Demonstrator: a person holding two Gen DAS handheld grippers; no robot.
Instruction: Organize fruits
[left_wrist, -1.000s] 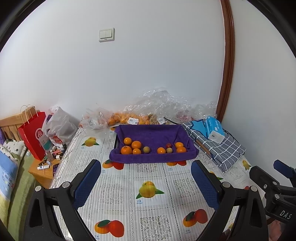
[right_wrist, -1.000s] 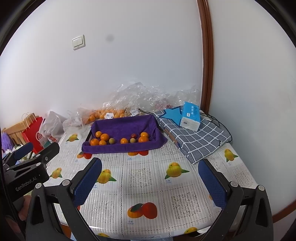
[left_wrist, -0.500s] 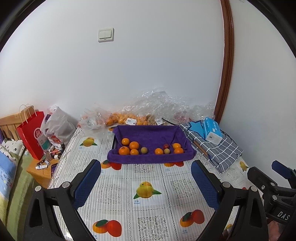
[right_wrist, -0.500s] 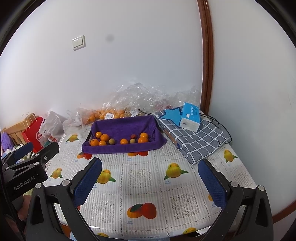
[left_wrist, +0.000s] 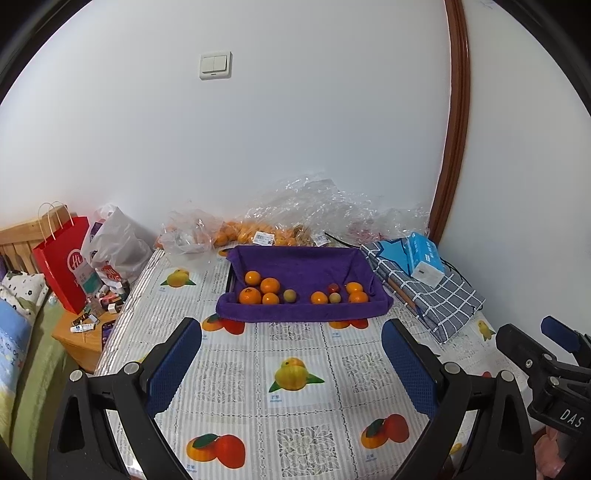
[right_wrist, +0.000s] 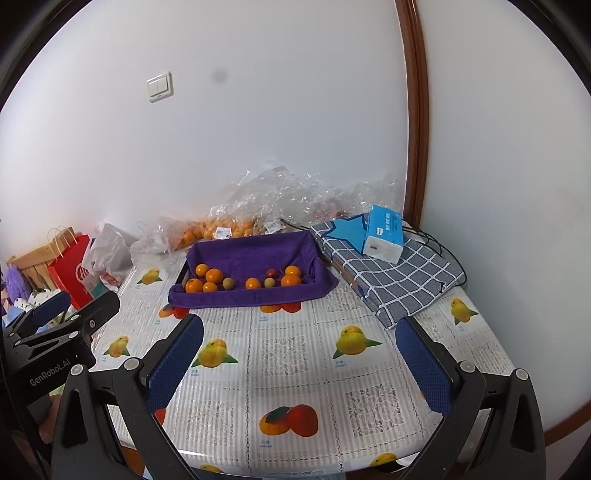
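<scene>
Hovering left gripper (left_wrist: 291, 363), right gripper (right_wrist: 299, 365), jaws wide, purple tray (left_wrist: 303, 314) well ahead

"GenRobot.AI" marks the left gripper (right_wrist: 55, 321); "DAS" marks the right gripper (left_wrist: 554, 354).

- A plain white wall (left_wrist: 295, 147) fills the back, carrying a cream two-rocker light switch (left_wrist: 215, 65).
- A curved dark-brown wooden door frame (left_wrist: 452, 129) runs up the right side.
- A table under a white vinyl cloth printed with fruit (left_wrist: 295, 376) stands against the wall.
- To the left, a low light-wood bedside cabinet (left_wrist: 79, 341) and a slatted wooden headboard (left_wrist: 16, 240).
- Lighting is even and soft.
</scene>
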